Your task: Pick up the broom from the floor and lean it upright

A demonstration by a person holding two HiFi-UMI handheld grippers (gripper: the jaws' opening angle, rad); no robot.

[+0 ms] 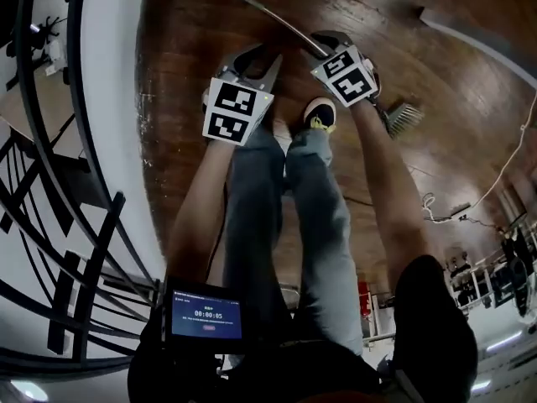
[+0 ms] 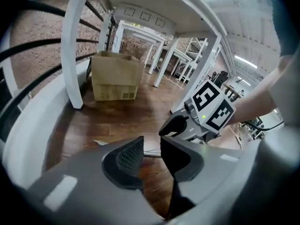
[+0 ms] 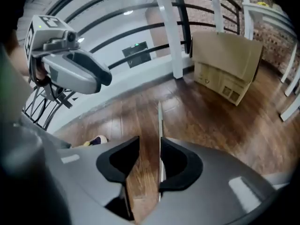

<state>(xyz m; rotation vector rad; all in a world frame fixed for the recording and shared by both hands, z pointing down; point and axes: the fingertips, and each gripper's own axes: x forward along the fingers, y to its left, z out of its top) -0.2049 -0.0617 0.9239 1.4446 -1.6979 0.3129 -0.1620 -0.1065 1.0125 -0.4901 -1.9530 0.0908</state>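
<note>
The broom lies on the dark wooden floor, its thin metal handle [image 1: 277, 19] running up-left from the bristled head [image 1: 404, 117]. My right gripper [image 1: 323, 44] is down over the handle, close to the floor. In the right gripper view the handle [image 3: 160, 125] passes between the open jaws of the right gripper [image 3: 150, 146], close along the right-hand pad, with bare floor on its other side. My left gripper [image 1: 267, 64] hangs just left of the handle. In its own view the left gripper [image 2: 151, 146] stands open, a pale stretch of handle [image 2: 152, 151] crossing behind the gap.
A curved white ledge with black railing bars [image 1: 75, 183] borders the floor on the left. A cardboard box [image 2: 115, 76] stands by a white post [image 2: 75, 55]. The person's shoe [image 1: 319, 113] is beside the handle. A cable [image 1: 495, 183] trails at the right.
</note>
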